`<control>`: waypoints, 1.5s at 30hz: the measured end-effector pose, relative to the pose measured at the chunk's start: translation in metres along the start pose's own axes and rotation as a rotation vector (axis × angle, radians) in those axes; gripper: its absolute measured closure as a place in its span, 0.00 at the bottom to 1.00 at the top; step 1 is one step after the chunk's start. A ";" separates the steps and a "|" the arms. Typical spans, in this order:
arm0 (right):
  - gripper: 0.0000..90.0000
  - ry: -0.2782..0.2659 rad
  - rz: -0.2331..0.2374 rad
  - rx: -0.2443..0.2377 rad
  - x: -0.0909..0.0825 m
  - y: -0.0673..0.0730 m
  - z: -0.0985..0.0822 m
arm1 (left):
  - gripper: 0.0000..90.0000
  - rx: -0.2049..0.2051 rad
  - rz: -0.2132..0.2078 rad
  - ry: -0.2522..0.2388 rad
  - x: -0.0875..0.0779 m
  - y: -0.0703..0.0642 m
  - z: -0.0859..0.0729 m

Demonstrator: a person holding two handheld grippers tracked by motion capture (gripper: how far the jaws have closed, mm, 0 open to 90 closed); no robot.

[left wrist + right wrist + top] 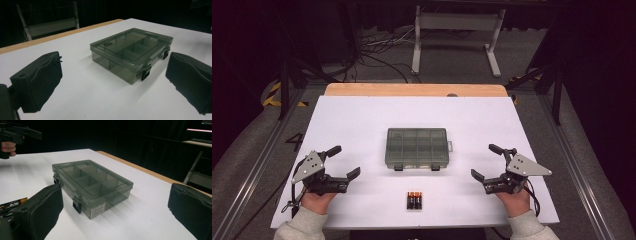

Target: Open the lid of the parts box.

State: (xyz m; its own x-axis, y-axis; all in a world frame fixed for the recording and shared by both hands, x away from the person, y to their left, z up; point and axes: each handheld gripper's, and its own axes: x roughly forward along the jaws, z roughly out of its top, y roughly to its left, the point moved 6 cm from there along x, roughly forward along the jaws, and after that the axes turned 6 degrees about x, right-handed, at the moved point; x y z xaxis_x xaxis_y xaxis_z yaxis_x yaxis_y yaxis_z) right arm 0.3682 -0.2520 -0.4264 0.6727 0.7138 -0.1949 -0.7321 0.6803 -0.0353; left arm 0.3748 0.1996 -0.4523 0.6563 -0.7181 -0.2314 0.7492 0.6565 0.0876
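Starting position: we hold the left gripper [343,161] and right gripper [486,160] wide open, nothing in either. Organizer box [417,148] sits lid shut between the two grippers, ahead of both, well apart from each. Its long axis runs gripper to gripper; the two latches [398,168] face back toward us. Battery pack [414,200] lies nearer us, between the hands. We judge the next move is reaching in to unlatch.

box [417,148] closed, table centre | batteries [414,200] near edge | left claw [343,161], right claw [486,161] open, flanking
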 end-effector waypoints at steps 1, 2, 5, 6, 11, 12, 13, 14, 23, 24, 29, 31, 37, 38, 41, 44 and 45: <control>0.00 0.002 0.001 -0.002 0.000 0.000 0.000 | 0.01 -0.002 0.002 0.002 0.000 0.000 0.000; 0.00 0.007 0.004 0.000 0.001 0.001 -0.001 | 0.01 -0.002 -0.001 0.004 0.000 0.000 0.001; 0.00 0.009 0.008 -0.003 0.001 0.002 -0.001 | 0.01 -0.003 0.003 0.001 0.000 0.000 0.001; 0.00 0.008 0.008 -0.005 0.001 0.002 -0.001 | 0.01 -0.005 0.004 -0.003 0.001 0.000 0.001; 0.00 0.009 0.009 -0.003 0.001 0.001 -0.001 | 0.01 -0.004 0.006 0.003 0.000 0.000 0.001; 0.00 0.009 0.010 -0.002 0.001 0.002 -0.001 | 0.01 0.000 0.005 0.004 0.000 0.000 0.001; 0.00 0.008 0.012 -0.001 0.001 0.002 -0.001 | 0.01 0.001 0.008 0.000 0.000 -0.001 0.001; 0.00 0.007 0.012 -0.004 0.001 0.002 -0.001 | 0.01 0.002 0.008 0.001 0.000 -0.001 0.001; 0.00 0.015 0.012 -0.007 0.002 0.002 -0.002 | 0.01 0.001 0.004 0.007 0.000 -0.001 0.001; 0.00 0.019 0.012 -0.009 0.002 0.002 -0.002 | 0.01 0.000 0.005 0.005 0.001 0.000 0.001; 0.00 0.019 0.013 -0.009 0.003 0.003 -0.002 | 0.01 -0.001 0.007 0.006 0.001 -0.001 0.001; 0.00 0.015 0.014 -0.005 0.003 0.002 -0.002 | 0.01 -0.004 0.011 0.003 0.002 0.000 0.003; 0.00 0.037 0.033 -0.007 0.016 0.003 0.009 | 0.01 -0.023 -0.005 0.000 0.013 0.003 0.013; 0.00 0.039 0.037 -0.002 0.017 0.003 0.011 | 0.01 -0.020 -0.010 0.000 0.016 0.003 0.015; 0.00 0.032 0.049 0.012 0.024 0.002 0.016 | 0.01 -0.004 -0.023 0.009 0.021 0.001 0.019; 0.00 0.034 0.055 0.015 0.031 0.003 0.019 | 0.01 0.000 -0.035 0.003 0.028 0.001 0.026; 0.00 0.039 0.057 0.014 0.035 0.003 0.021 | 0.01 0.002 -0.036 0.000 0.030 0.001 0.028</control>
State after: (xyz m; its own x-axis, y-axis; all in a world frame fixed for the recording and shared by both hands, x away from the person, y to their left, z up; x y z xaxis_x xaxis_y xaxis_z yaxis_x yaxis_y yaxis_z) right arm 0.3917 -0.2212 -0.4129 0.6249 0.7447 -0.2344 -0.7675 0.6410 -0.0097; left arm 0.3980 0.1722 -0.4324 0.6285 -0.7414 -0.2349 0.7728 0.6293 0.0815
